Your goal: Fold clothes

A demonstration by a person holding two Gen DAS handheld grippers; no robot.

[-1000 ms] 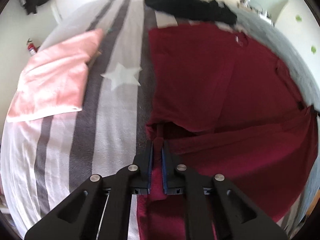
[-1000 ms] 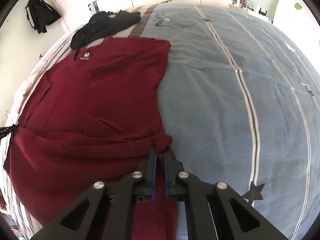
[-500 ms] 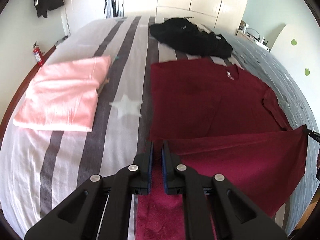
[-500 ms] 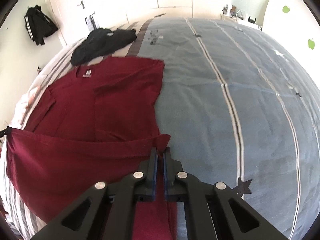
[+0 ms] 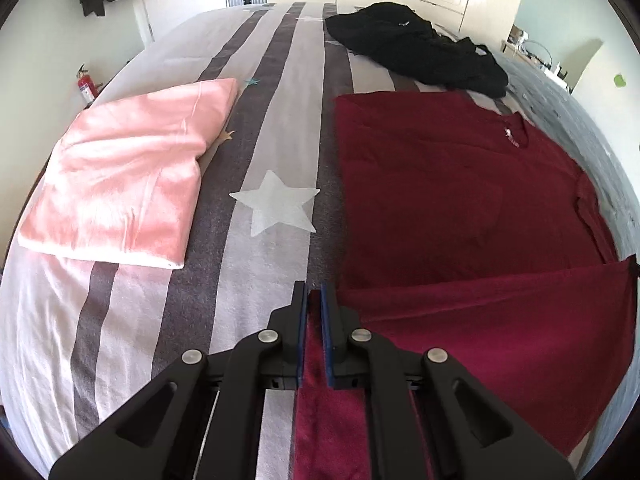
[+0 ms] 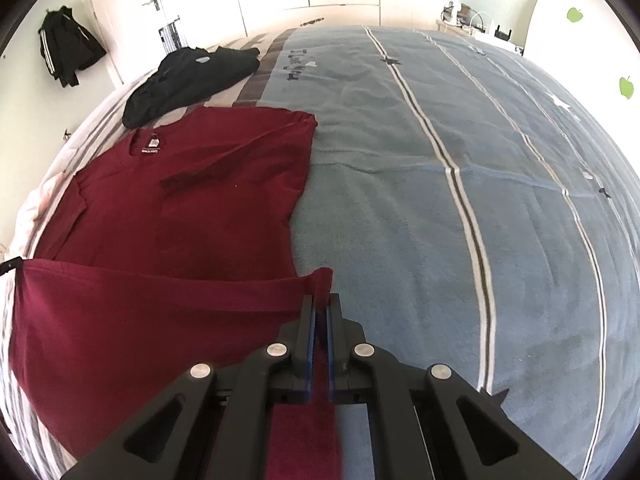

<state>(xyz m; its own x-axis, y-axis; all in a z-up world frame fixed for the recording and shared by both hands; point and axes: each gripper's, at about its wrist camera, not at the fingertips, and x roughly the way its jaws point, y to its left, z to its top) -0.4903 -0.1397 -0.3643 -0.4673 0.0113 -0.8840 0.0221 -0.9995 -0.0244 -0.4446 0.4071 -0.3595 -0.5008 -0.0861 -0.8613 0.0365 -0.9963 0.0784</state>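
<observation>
A dark red T-shirt (image 5: pixel 460 200) lies spread on the bed, its collar toward the far end. Its bottom hem is lifted off the bed and stretched taut between both grippers. My left gripper (image 5: pixel 313 300) is shut on the hem's left corner. At the hem's right corner my right gripper (image 6: pixel 320 304) is shut on the cloth of the red T-shirt (image 6: pixel 192 216). The raised lower part hangs as a flat panel and hides the shirt beneath it. The other gripper's tip shows at the far end of the hem in each view.
A folded pink garment (image 5: pixel 124 176) lies left of the shirt on the striped bedcover (image 5: pixel 276 208). A black garment (image 5: pixel 416 48) lies crumpled beyond the collar. The blue-grey blanket (image 6: pixel 460 200) covers the bed to the right. A dark jacket (image 6: pixel 68 52) hangs on the wall.
Both grippers have lifted the hem higher and pulled it taut; the views have risen and tilted up, showing more of the bed and room. The grip on both corners is unchanged.
</observation>
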